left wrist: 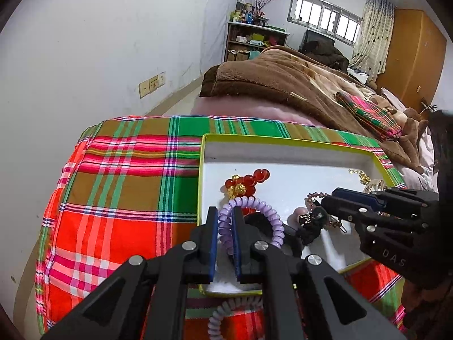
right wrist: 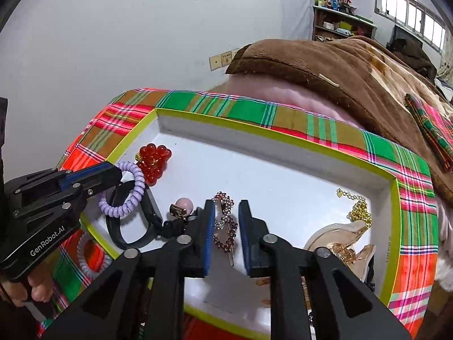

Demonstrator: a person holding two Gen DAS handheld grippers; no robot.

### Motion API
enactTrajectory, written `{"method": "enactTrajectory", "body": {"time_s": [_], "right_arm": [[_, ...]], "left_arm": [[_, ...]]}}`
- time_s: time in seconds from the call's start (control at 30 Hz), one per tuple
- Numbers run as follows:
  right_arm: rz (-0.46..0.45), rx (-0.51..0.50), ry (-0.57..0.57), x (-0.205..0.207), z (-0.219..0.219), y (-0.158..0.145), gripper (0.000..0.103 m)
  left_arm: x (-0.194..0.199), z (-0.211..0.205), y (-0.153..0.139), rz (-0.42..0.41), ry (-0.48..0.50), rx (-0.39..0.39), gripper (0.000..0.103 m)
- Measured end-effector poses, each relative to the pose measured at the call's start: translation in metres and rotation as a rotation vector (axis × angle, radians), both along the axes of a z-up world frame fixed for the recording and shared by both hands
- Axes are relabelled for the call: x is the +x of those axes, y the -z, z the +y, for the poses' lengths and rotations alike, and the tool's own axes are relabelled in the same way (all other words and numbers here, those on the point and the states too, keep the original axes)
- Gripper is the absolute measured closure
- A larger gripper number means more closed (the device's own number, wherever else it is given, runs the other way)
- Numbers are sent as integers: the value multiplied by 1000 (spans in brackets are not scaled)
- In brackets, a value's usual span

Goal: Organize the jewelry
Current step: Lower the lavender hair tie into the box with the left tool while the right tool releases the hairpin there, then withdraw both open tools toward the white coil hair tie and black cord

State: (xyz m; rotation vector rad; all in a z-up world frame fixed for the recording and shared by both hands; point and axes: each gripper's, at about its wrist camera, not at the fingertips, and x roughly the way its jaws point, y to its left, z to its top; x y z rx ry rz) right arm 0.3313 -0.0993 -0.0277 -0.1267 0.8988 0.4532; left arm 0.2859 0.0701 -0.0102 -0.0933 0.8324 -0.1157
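Lilac coil hair tie [left wrist: 249,212] in left hand-held gripper [left wrist: 225,215]

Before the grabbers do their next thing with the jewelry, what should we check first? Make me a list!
1. Left gripper pinching the purple coil hair tie: ok.
2. Coil fully inside the box: not ok, part trails over the near rim.
3. Right gripper free of the rhinestone hair clip: ok, the clip lies between its fingers, untouched.
4. Red bead bracelet lying in the box: ok.
5. Gold chain untangled from the amber claw clip: cannot tell.
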Motion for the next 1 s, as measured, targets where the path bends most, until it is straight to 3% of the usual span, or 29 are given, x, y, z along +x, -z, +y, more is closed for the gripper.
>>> {"method": "enactTrajectory", "body": {"time_s": [0.1,0.23,0.5,1.0], "right_arm": [[-13,9,-4,-4,1,-5,79],[-26,19,-1,-9,-2,-11,79],[-47,52,4,-37,-14,-24,79],[-70,123,4,-127,-56,-50,78]], "left_arm": [[-1,3,-3,-1,7,-30,91],[-8,6,-12,-20,12,-48,80],[-27,9,-25,-37,-4,-57,80],[-112,5,-42,-39,-28,-30,80]]}}
